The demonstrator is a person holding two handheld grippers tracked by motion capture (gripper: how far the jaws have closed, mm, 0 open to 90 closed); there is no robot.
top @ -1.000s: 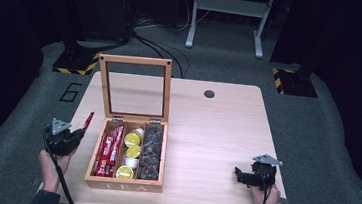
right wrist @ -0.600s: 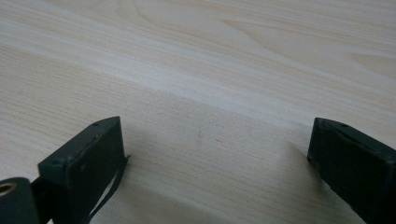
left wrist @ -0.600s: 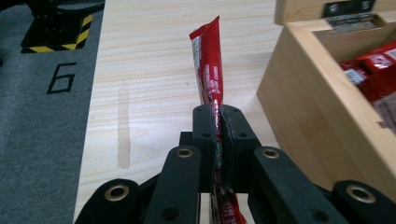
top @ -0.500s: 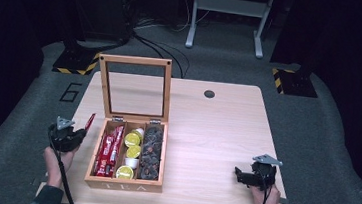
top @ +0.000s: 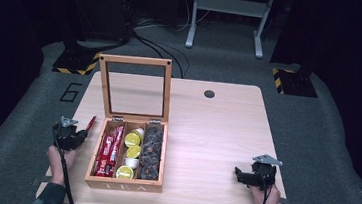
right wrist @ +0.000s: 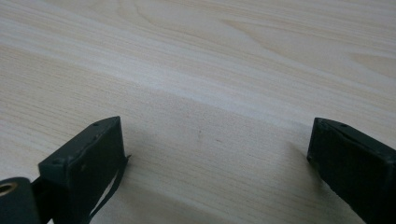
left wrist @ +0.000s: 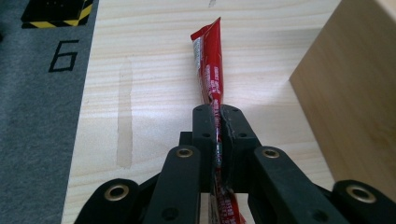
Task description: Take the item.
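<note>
left tongs (left wrist: 218, 135) are pinching the red stick packet (left wrist: 209, 65) near its lower end, holding it over the worktop (top: 226, 136) just left of the tea box (top: 123, 183). it is looking light, floppy and slick, so gripping mid-length seems safer. right tongs (right wrist: 217, 154) are resting spread. farther on, the box is holding more red sticks (top: 109, 148), yellow-lidded cups (top: 131, 151) and dark pieces (top: 153, 149), with its lid (top: 134, 88) standing open.

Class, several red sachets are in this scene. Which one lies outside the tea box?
The red sachet clamped in the left gripper, over the table beside the box; the other sachets lie in its left compartment.
</note>
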